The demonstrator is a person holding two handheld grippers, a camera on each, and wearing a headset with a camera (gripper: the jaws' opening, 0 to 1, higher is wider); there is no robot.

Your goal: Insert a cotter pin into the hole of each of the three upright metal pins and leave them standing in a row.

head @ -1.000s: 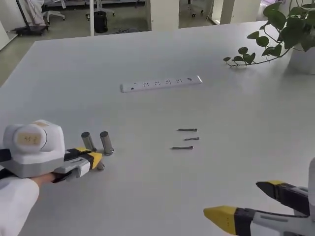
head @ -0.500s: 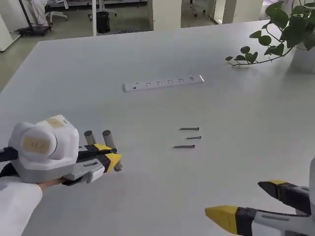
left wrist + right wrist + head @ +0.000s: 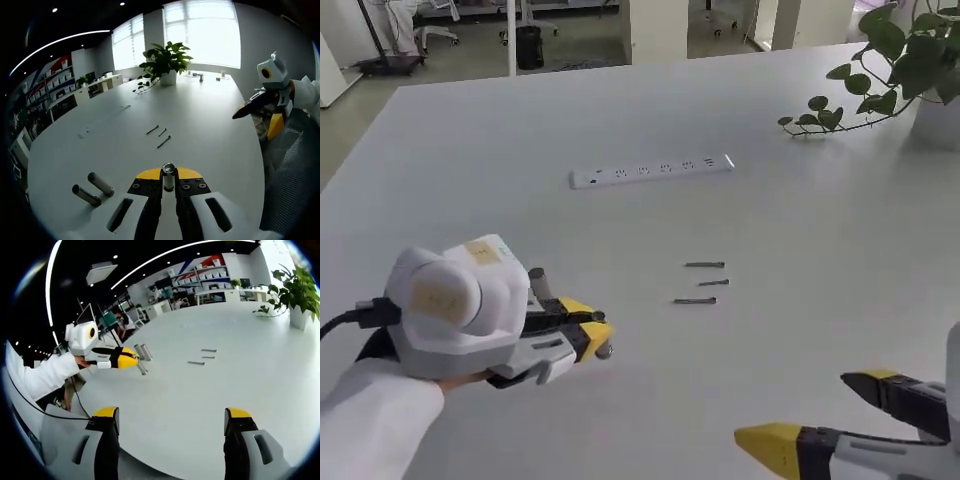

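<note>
We find the left gripper [image 3: 592, 337] pinching one metal pin [image 3: 168, 176], now carried rightward over the table [image 3: 770, 200] toward the three cotter pins [image 3: 705, 282] since a second ago. Two other pins [image 3: 100, 184] stand at left. The right gripper [image 3: 172, 420] is spread wide, near right

Three metal pins [image 3: 168, 172] [image 3: 101, 184] [image 3: 86, 195], three cotter pins [image 3: 704, 265] [image 3: 714, 283] [image 3: 692, 300], one power strip [image 3: 650, 170], one plant [image 3: 905, 55].

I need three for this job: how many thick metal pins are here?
3. One metal pin is clamped in the left gripper. The other two stand side by side on the table, close to that gripper.
</note>
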